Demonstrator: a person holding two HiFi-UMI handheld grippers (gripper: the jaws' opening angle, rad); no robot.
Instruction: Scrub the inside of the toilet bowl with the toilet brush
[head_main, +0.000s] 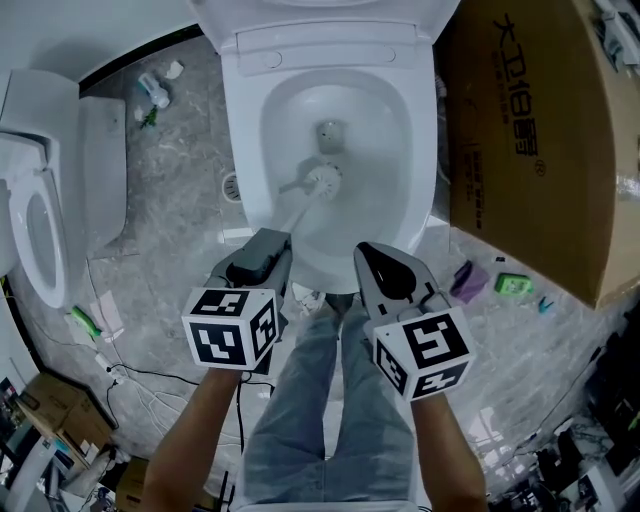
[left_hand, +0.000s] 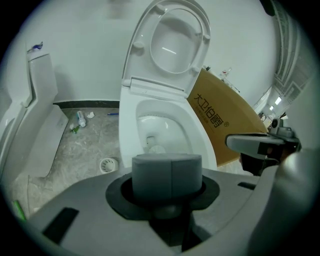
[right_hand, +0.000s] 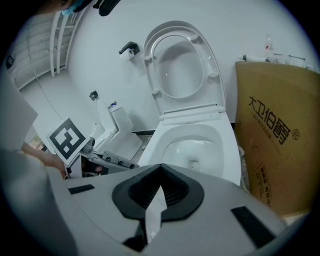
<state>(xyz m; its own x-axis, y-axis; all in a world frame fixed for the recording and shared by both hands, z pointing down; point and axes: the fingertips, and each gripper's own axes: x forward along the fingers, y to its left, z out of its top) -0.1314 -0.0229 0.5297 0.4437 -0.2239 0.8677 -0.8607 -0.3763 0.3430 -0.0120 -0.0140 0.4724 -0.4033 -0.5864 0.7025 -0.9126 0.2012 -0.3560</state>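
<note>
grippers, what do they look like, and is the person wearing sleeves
Both are grey plastic with black pads lining the jaws, broad at the back and tapering forward. The left gripper and the right gripper each carry a white cube printed with black square markers. No sleeves show; the forearms are bare. A thin dark cable seems to hang below the left cube.

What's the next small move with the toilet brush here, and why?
Probably sweep the brush head a little way up the side wall. The left claw is shut on the toilet brush handle, and its bristles sit low in the toilet bowl, near the drain hole, so the wall is the nearest surface to scrub.
</note>
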